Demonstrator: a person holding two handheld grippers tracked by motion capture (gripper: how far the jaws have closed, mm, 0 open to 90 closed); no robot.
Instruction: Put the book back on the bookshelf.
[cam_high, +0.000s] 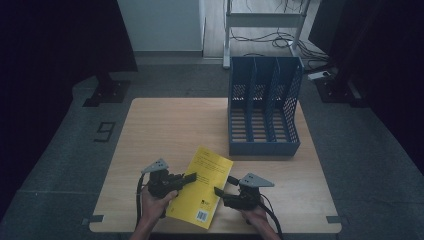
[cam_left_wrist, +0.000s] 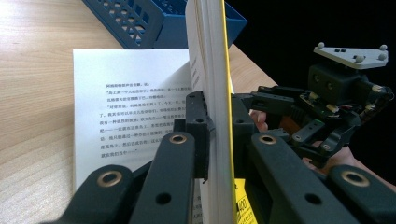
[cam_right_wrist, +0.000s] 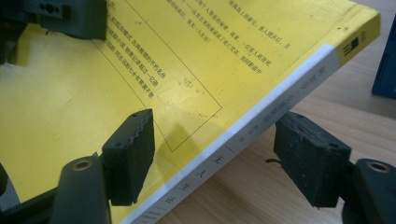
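My left gripper (cam_high: 191, 177) is clamped on the yellow book's (cam_high: 202, 187) page edge near the surface's front, my right gripper (cam_right_wrist: 215, 161) has its fingers apart around the spine, so next they must pinch it for the blue file rack (cam_high: 264, 107).

One yellow book (cam_high: 202, 187), one blue file rack (cam_high: 263, 107) with three slots, two hand-held grippers, one wooden table (cam_high: 165, 125).
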